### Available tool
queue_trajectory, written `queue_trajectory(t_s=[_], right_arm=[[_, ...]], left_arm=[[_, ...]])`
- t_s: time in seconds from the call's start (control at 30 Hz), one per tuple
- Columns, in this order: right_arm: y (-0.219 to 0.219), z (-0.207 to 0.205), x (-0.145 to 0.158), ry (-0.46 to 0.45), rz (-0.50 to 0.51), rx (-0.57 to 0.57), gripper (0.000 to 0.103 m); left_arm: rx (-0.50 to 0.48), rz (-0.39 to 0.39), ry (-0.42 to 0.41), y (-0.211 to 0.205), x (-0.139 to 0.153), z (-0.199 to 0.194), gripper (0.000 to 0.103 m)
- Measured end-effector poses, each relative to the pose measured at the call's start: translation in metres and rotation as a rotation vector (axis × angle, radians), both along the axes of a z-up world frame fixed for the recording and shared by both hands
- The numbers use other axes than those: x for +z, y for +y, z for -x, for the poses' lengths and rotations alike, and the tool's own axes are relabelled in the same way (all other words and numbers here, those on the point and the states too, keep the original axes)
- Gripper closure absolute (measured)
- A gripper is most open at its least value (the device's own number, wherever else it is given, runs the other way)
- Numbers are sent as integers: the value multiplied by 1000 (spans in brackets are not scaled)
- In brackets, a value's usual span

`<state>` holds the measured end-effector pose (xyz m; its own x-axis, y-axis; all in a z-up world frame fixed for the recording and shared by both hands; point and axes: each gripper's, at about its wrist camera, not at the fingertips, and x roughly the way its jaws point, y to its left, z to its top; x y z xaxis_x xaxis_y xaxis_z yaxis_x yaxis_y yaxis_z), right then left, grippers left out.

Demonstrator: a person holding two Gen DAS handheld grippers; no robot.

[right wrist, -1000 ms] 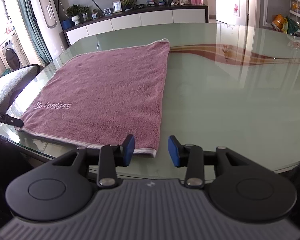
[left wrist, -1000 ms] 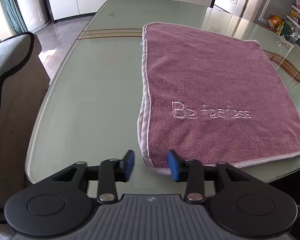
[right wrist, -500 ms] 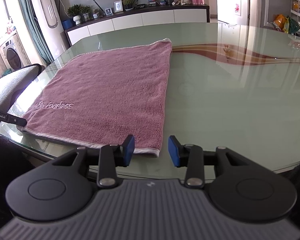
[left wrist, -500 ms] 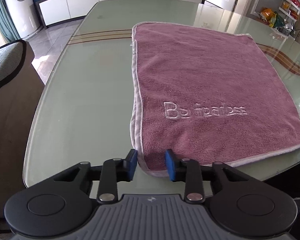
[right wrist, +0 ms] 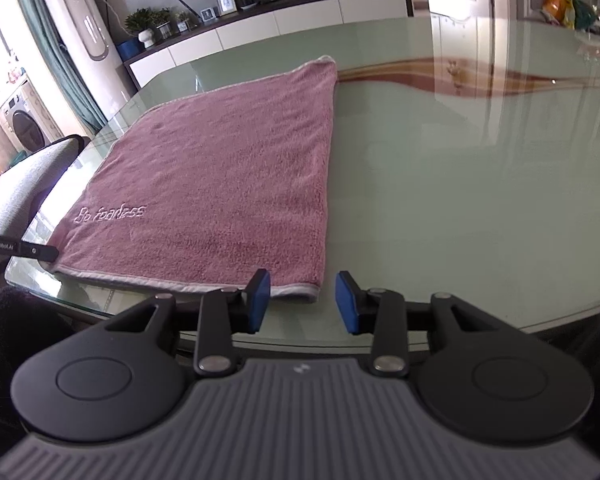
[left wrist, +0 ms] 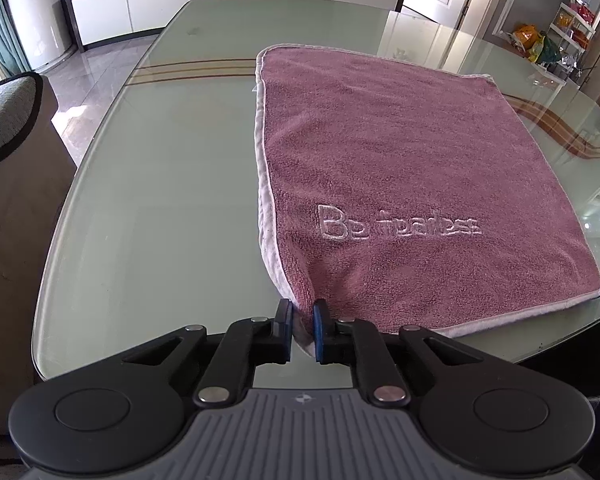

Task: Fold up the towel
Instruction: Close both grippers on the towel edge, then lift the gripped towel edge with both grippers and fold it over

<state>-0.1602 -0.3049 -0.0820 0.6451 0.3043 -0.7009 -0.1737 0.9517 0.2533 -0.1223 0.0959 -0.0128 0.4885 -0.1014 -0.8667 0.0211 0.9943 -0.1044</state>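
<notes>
Left wrist view: left gripper (left wrist: 302, 326), jaws closing, pinches the near corner of the purple towel (left wrist: 412, 184) lying flat at centre right on the glass table (left wrist: 160, 200), while the right gripper (right wrist: 303, 302) stands open over the opposite corner, so lifting now would likely skew the fold.

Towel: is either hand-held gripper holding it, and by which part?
The left hand-held gripper is closing on the towel's near left corner. The right hand-held gripper is open, holding nothing.
</notes>
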Motion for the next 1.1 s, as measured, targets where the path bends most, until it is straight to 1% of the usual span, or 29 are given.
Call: queue_trajectory(t_s=[0.1, 0.13, 0.17, 0.2, 0.3, 0.43, 0.6, 0.83, 1.1], right_arm=[[0, -2, -3, 18, -11, -12, 71], [1, -3, -3, 23, -12, -10, 74], [2, -3, -3, 31, -13, -6, 84], [2, -4, -3, 38, -13, -3, 88], [4, -5, -1, 49, -2, 1, 91], [-4, -11, 0, 83, -56, -16, 96], [-6, -12, 15, 51, -80, 1, 97], [-5, -16, 35, -1, -80, 15, 98], [-5, -29, 61, -71, -77, 24, 98]], left_arm=[[0, 9, 1, 2, 1, -1, 92], [0, 11, 1, 2, 1, -1, 92], [-1, 11, 1, 2, 1, -1, 92], [-2, 11, 0, 3, 1, -1, 92], [-2, 14, -3, 3, 1, 0, 92], [-4, 25, -7, 7, 1, 0, 93], [5, 49, -17, 12, 5, 1, 93], [2, 51, -84, 15, 27, -3, 93], [-12, 40, -132, 11, 46, -14, 93]])
